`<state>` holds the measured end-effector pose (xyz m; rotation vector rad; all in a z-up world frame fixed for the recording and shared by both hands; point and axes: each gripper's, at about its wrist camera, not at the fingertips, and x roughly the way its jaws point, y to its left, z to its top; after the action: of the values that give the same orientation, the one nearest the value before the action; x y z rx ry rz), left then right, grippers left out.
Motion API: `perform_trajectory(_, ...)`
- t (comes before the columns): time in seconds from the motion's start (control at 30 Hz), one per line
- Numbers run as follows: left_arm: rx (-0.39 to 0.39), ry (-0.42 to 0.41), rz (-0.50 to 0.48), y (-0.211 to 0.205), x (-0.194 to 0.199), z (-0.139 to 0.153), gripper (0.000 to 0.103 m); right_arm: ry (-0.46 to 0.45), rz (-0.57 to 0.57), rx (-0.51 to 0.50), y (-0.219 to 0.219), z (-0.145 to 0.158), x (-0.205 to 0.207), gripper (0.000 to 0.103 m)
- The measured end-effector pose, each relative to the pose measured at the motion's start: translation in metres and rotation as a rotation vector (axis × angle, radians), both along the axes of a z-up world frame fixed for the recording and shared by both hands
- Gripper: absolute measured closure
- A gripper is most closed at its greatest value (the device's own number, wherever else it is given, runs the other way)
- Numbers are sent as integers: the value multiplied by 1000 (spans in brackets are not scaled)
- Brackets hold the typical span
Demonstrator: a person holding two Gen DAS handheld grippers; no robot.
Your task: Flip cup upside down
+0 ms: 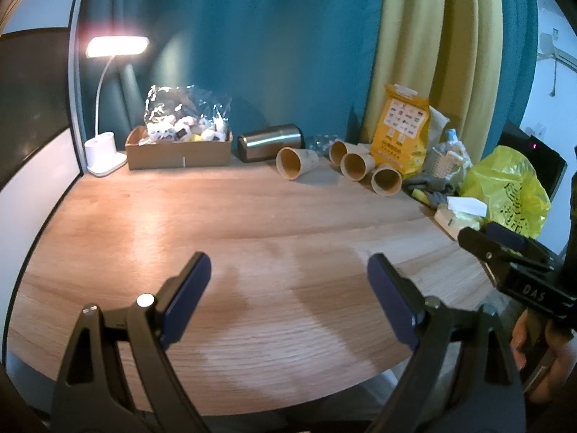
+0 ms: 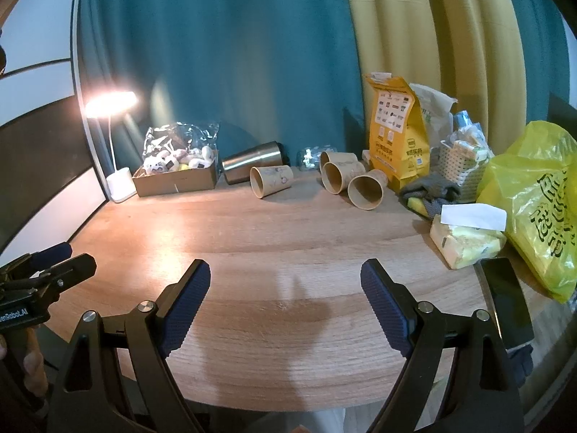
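Several tan paper cups lie on their sides at the back of the wooden table (image 1: 252, 223), mouths toward me: one apart on the left (image 1: 296, 161) (image 2: 270, 181), three clustered to the right (image 1: 355, 166) (image 2: 339, 176). My left gripper (image 1: 288, 270) is open and empty, low over the near table, far from the cups. My right gripper (image 2: 285, 278) is open and empty too, also over the near table. Each gripper shows at the edge of the other's view: the right one (image 1: 494, 241), the left one (image 2: 54, 263).
A steel tumbler (image 1: 270, 141) lies beside the cups. A cardboard box of small toys (image 1: 178, 148) and a lit desk lamp (image 1: 104, 151) stand back left. A yellow pouch (image 1: 402, 133), basket (image 2: 461, 169), yellow plastic bag (image 2: 537, 209), tissue pack (image 2: 468, 238) and phone (image 2: 508, 303) crowd the right.
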<state>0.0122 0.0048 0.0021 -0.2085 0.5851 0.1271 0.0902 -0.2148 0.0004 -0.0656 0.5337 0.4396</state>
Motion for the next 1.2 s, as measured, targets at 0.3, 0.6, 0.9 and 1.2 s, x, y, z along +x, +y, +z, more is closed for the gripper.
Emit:
perform_trajectory(0.3,3,1,4,-1,1,1,13,2,0,-1,0,1,0,15)
perform_trajectory(0.6,5,4,10,0,1,1,13,5,1,0,-1,2,0,15)
perform_trajectory(0.9,2,6,7,0,1,2,13,4,1,0,0,2,1,15)
perform_trajectory(1.2,1,7,9,1,0,3,13,7,3,3,3,4,1,15)
